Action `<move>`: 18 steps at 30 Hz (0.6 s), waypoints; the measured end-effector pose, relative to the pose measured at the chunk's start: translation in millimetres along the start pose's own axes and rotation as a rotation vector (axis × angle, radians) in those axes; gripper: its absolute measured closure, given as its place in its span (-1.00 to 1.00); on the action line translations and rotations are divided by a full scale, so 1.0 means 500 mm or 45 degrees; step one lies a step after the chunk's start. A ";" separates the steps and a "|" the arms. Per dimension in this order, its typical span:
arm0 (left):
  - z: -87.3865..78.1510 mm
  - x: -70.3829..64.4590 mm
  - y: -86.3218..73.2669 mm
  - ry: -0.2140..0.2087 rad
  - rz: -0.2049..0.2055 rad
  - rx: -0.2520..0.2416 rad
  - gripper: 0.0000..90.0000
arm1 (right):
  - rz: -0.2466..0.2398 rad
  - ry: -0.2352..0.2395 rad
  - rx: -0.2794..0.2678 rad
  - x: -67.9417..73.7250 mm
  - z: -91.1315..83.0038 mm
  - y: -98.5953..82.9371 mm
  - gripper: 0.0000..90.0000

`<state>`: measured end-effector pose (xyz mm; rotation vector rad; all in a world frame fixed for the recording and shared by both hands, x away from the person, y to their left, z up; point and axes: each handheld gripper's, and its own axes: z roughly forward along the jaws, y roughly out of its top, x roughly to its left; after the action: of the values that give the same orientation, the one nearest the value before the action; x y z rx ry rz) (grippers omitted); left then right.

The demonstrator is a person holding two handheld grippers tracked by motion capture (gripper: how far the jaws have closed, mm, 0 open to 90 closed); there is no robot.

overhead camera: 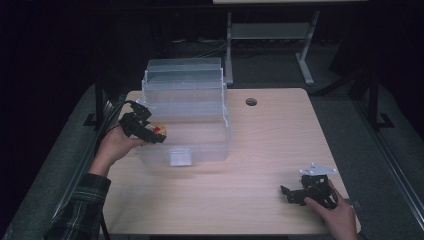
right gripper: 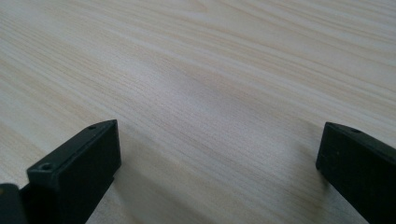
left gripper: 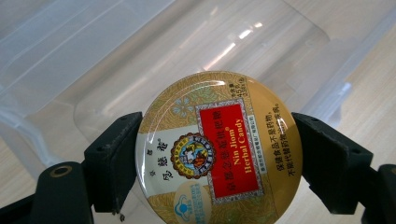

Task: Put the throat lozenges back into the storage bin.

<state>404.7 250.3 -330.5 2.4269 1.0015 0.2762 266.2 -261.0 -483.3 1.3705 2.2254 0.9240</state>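
Note:
A round gold and red candy tin [left gripper: 218, 148] labelled herbal candy sits clamped between the two black jaws of my left gripper [left gripper: 208, 163]. In the high view the left gripper [overhead camera: 156, 133] holds the tin [overhead camera: 159, 130] at the left wall of a clear plastic box [overhead camera: 200, 125], just above its rim. My right gripper [overhead camera: 286, 194] rests low over the table near the front right, jaws wide apart with bare wood between them [right gripper: 219, 154].
The clear box's lid [overhead camera: 184, 75] stands raised at the back. The wooden table [overhead camera: 260, 145] has a round cable hole [overhead camera: 251, 102] at the far middle. A metal desk frame [overhead camera: 270, 35] stands beyond the table in the dark.

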 end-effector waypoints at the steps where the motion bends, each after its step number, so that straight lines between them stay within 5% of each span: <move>1: -0.001 0.003 -0.001 0.001 -0.004 0.004 -0.56 | 0.000 0.000 0.000 0.000 0.000 0.000 -1.00; 18: 0.007 0.041 -0.021 0.033 -0.074 0.012 -0.56 | 0.000 0.000 0.000 0.000 0.000 0.000 -1.00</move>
<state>414.3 269.6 -339.0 2.4041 1.0851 0.2842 266.2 -261.0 -483.3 1.3708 2.2253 0.9239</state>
